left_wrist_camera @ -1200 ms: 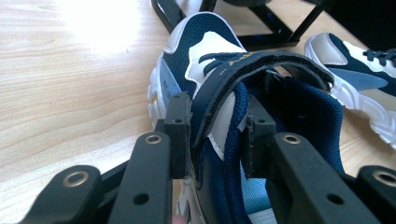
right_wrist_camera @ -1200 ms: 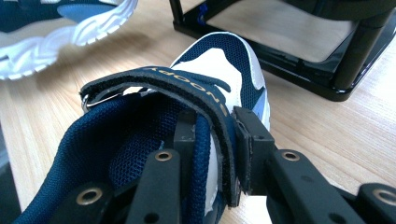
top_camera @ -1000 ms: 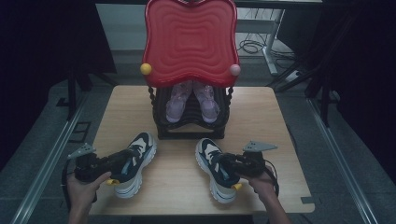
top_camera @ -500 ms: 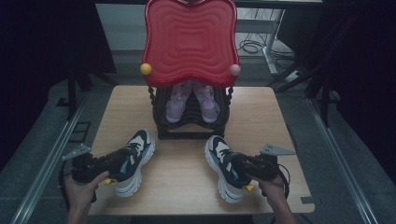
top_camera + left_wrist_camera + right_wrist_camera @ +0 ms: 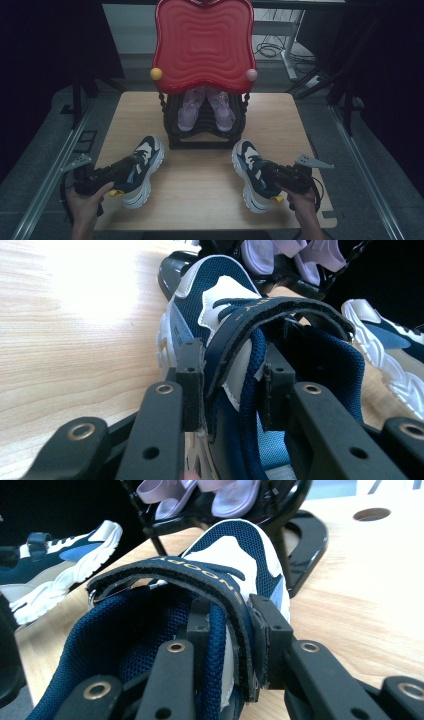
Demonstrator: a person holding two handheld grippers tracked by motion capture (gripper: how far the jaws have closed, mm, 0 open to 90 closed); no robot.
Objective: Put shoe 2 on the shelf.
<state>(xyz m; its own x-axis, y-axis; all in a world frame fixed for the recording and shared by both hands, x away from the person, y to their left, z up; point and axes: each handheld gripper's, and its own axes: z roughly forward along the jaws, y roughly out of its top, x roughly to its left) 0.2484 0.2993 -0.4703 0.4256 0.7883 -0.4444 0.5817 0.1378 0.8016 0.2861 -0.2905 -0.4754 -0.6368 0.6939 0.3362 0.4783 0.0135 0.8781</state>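
Between the left fingers: the left gripper (image 5: 232, 385) is clamped on the strap side of the left sneaker (image 5: 235, 315); one pad sits outside the collar, the other inside it
Between the right fingers: same deal, the right gripper (image 5: 232, 630) pinches the strap and collar of the right sneaker (image 5: 235, 555), one pad inside the shoe, one outside
Left sneaker spot: front left part of the bench (image 5: 200, 190), toe aimed at the rack, sole down as far as I can tell
Right sneaker spot: front right part of the bench, toe also toward the rack, well apart from its mate
What the gripper views add: close-up of the grip and the lettering on each strap, plus the other sneaker off to the side; the high view can't show any of that
What the high view adds: both hands, left hand (image 5: 87, 202) and right hand (image 5: 300, 200), coming in from the bottom edge, and the whole layout
Count: two navy and white sneakers, two pale purple sandals (image 5: 205, 107), one black rack (image 5: 172, 135), one red wavy panel (image 5: 202, 42) with a yellow knob (image 5: 156, 74) and a pink knob (image 5: 251, 74)
In the way: the red panel hangs over the rack and covers the top of the sandals from above; the rack stands at the back middle of the bench, between the two sneakers' toes
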